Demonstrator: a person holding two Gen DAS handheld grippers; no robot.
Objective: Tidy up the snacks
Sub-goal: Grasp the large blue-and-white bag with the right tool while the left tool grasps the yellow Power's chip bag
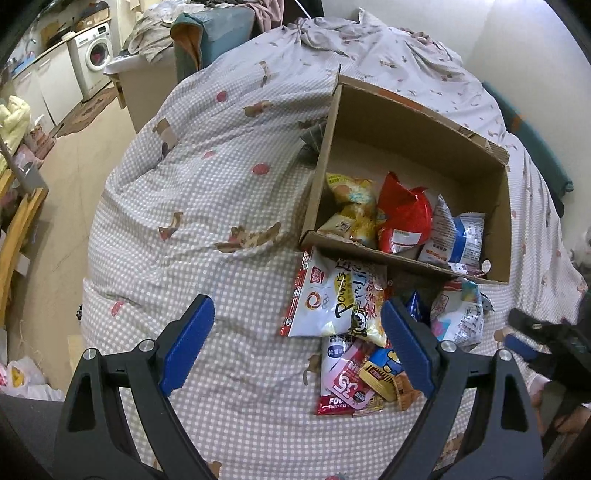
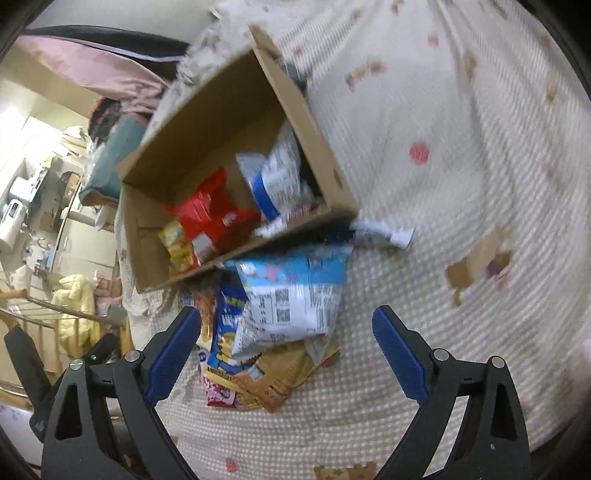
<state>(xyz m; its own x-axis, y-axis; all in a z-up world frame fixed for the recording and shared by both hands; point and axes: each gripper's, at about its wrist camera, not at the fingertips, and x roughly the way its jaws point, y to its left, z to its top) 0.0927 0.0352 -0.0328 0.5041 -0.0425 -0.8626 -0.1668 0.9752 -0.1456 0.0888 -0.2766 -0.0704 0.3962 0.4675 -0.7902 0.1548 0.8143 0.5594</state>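
An open cardboard box (image 1: 476, 184) sits on a checked bedspread. Inside lie a yellow bag (image 1: 351, 206), a red bag (image 1: 404, 218) and a blue-and-white bag (image 1: 458, 236). A pile of snack packets lies in front of it, topped by a white "Pawa's" bag (image 1: 332, 299). My left gripper (image 1: 297, 345) is open and empty above the bed, left of the pile. The box (image 2: 221, 107) and a white-and-blue bag (image 2: 291, 295) on the pile show in the right wrist view. My right gripper (image 2: 282, 352) is open and empty over the pile; it also shows in the left wrist view (image 1: 524, 332).
The bedspread (image 1: 207, 206) has bear and red dot prints. Crumpled bedding (image 1: 332, 33) lies at the far end. Left of the bed are floor, cabinets and a washing machine (image 1: 94, 55). A wooden rack (image 2: 44, 306) stands beside the bed.
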